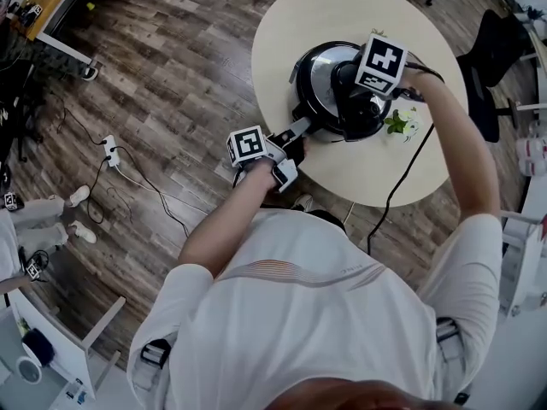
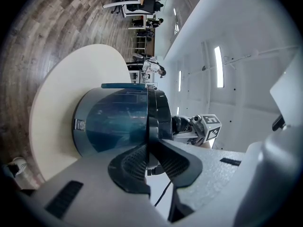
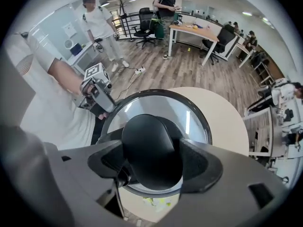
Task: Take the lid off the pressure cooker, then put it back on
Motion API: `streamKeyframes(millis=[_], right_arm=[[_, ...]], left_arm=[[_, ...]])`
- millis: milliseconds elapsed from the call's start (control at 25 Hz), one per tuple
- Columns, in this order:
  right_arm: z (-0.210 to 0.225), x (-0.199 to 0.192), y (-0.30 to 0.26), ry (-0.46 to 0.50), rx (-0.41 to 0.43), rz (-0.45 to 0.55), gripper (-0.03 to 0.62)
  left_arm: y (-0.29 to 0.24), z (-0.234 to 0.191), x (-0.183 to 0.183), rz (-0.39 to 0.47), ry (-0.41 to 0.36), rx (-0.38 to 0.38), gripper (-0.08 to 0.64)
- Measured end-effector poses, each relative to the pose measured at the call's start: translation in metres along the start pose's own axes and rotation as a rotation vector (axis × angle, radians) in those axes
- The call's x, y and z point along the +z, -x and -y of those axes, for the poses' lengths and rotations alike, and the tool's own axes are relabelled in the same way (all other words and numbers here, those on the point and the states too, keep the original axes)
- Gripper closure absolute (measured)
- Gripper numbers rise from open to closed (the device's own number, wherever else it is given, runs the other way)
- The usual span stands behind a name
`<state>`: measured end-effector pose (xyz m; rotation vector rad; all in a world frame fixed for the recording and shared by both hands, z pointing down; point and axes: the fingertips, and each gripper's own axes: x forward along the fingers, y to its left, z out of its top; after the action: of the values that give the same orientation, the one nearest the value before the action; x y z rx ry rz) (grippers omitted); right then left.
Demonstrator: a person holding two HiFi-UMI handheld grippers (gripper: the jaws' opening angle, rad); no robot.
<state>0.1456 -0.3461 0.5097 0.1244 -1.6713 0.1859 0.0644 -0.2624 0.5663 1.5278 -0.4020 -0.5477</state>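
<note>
While right gripper [image 3: 154, 163] clamps knob [image 3: 150, 143] | left gripper [image 2: 152, 163] covers handle [image 1: 297, 130]

You have one pressure cooker [image 2: 113, 122], one lid [image 3: 191, 110], one round table [image 1: 342, 11] and one little plant [image 1: 402, 125]. You hold two grippers: the left gripper [image 2: 151, 162] and the right gripper [image 3: 154, 162].

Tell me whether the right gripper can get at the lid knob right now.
Yes, it looks so: the right gripper comes from above and has the knob clamped between its jaws, with nothing in the way.
</note>
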Motion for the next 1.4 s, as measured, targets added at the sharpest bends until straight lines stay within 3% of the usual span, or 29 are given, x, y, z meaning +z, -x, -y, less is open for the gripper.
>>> streamKeyframes(millis=[200, 480, 680, 1200, 1400], right_arm=[[-0.002, -0.004, 0.0, -0.002, -0.011, 0.017, 0.245], [-0.004, -0.001, 0.005, 0.149, 0.001, 0.041, 0.276], [-0.007, -0.006, 0.013, 0.2, 0.004, 0.026, 0.284], [-0.014, -0.021, 0.062, 0.201, -0.088, 0.092, 0.293], [-0.016, -0.032, 0.068, 0.155, -0.098, 0.138, 0.296]], left_arm=[[0.0, -0.001, -0.004, -0.01, 0.005, 0.002, 0.502], [-0.001, 0.0, -0.002, -0.019, 0.007, 0.005, 0.502], [-0.001, -0.001, -0.004, -0.027, 0.01, 0.008, 0.502], [-0.001, 0.0, -0.004, -0.037, -0.002, 0.013, 0.502], [-0.001, 0.001, -0.004, -0.035, 0.006, 0.012, 0.502]])
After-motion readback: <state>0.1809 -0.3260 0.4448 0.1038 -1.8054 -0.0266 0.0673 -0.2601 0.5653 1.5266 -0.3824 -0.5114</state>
